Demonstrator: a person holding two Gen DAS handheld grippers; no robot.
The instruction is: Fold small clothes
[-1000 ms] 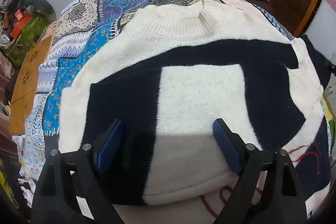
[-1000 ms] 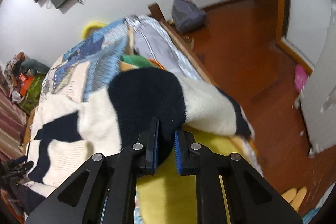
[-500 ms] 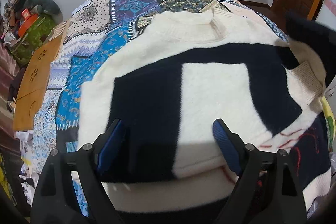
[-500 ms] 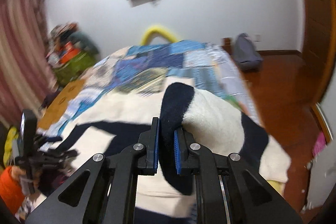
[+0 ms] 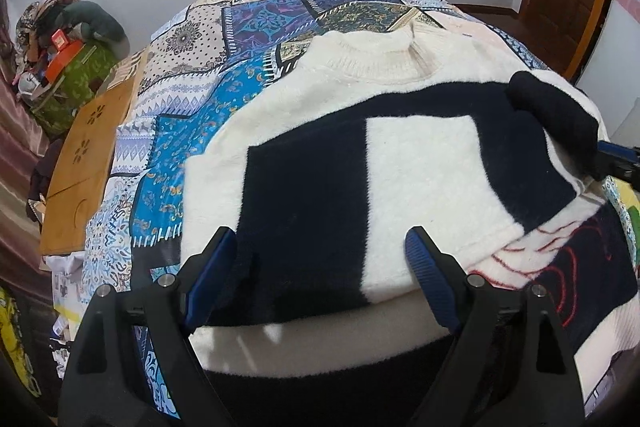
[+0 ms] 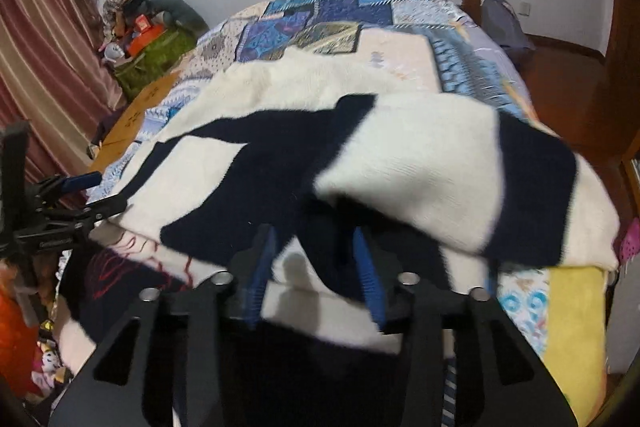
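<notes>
A cream and navy block-pattern sweater (image 5: 416,163) lies flat on the patchwork bedspread (image 5: 256,27), its collar at the far end. My left gripper (image 5: 320,267) is open, its jaws wide apart over the sweater's near hem, holding nothing. My right gripper (image 6: 316,267) has its jaws parted, with the navy cuff of the right sleeve (image 6: 404,167) lying loosely between them. The sleeve is folded in across the sweater's body. In the left wrist view the sleeve's navy end (image 5: 556,115) rests on the sweater's right shoulder.
Another navy and white garment with red stitching (image 5: 568,267) lies under the sweater's near right. A wooden board (image 5: 88,155) lies on the bed's left edge. Clutter and a green box (image 5: 68,79) stand on the far left. A yellow cloth (image 6: 576,319) lies by the bed's right edge.
My right gripper has carried the sleeve in over the sweater's body and opened, so the cuff now sits loose between the jaws. My left gripper has stayed open over the hem.
</notes>
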